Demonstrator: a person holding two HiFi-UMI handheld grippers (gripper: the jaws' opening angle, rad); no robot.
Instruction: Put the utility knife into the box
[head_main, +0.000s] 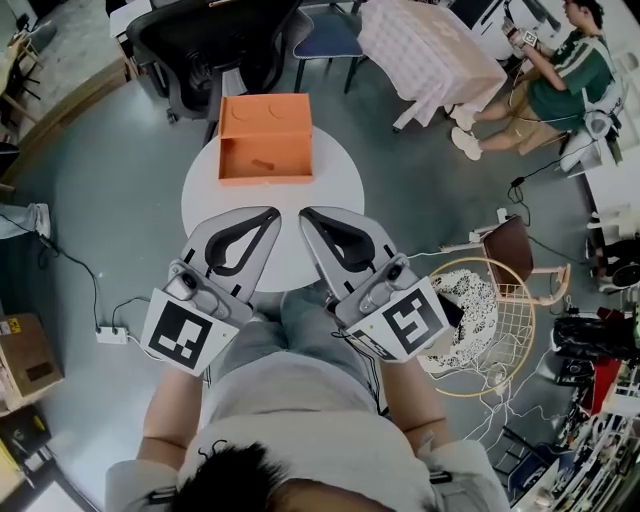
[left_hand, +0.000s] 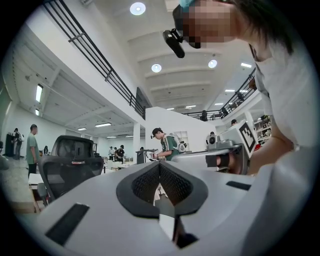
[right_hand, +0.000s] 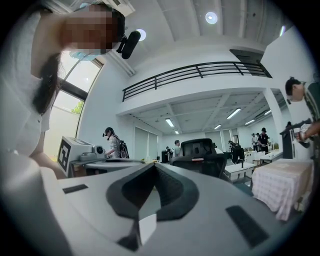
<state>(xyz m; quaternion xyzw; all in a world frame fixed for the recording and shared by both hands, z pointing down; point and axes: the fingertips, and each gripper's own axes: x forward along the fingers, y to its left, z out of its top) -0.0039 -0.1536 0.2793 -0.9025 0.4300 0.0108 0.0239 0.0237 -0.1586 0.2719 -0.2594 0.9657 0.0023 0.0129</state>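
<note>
**Head view.** A round white table (head_main: 335, 190) stands on a grey floor. At its 12 o'clock edge sits a shallow orange box (head_main: 265, 179), with its lid thrown back toward 12 o'clock. On the box floor, a little toward 6 o'clock of centre, lies a small orange-brown bar (head_main: 262, 163). It looks like the utility knife, but it is too small and too close in colour to the box to say more. The grey left gripper (head_main: 271, 212) and grey right gripper (head_main: 305, 213) hover over the table's 6 o'clock part. Their tips are near each other, aimed at 12 o'clock and apart from the box. The person's hands are hidden under the gripper bodies. At 12 o'clock a black office chair (head_main: 210, 40) is cut off by the top edge. At 1 o'clock stands a table under a white chequered cloth (head_main: 430, 50).

**Left gripper view.** The left gripper (left_hand: 160, 164) has its fingers clenched, meeting in one line with nothing between them. The camera tilts up across the hall, so table, box and knife are out of sight. A black-and-white marker cube (left_hand: 248, 134) shows at 3 o'clock.

**Right gripper view.** The right gripper (right_hand: 154, 165) is likewise clenched on nothing. The table and box are again unseen. The chequered cloth (right_hand: 280, 190) shows at 4 o'clock, cut by the lens rim.
</note>
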